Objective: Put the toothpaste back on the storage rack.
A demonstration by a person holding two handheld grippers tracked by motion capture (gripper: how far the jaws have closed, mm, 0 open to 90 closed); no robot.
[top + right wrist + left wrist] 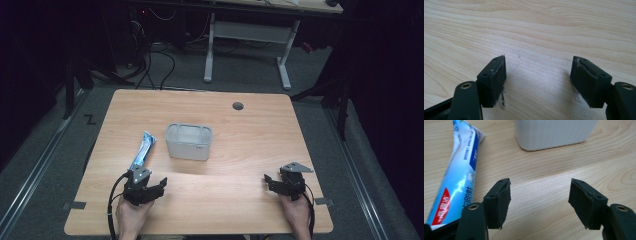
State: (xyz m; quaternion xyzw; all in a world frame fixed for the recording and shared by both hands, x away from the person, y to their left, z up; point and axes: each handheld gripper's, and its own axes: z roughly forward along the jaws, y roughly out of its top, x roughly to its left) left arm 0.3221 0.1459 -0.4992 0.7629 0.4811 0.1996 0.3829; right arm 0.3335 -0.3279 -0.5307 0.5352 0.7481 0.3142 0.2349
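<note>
Toothpaste tube (142, 151), blue and white with a red patch near its lower end, lies flat on the wooden table (240, 135) just ahead of the left gripper (161, 183), slanting away from it toward the far side. From the left gripper view the tube (459, 182) runs up the left side, just outside the left-hand jaw and not between the two; the pads (503, 205) stand wide apart with only bare wood in the gap, nothing held. A person's left hand (131, 212) grips that tool near the table's near edge, its black cable looping to the outside.

Beyond the left gripper and slightly toward the table's middle stands a pale grey container (189, 142), open at the top, just beside the tube's far end but apart from it. In the left gripper view its ribbed lower wall (554, 133) stands ahead of the jaws, well clear of them.

Over on the other side, the right gripper (270, 181) rests in the person's right hand (296, 212), a grey three-cornered plate on top, well apart from tube and container alike. Its own view looks along two spread pads (499, 80) above plain wood grain (536, 37), jaws wide and holding nothing. A small dark round hole (238, 106) marks the tabletop far beyond both tools.
</note>
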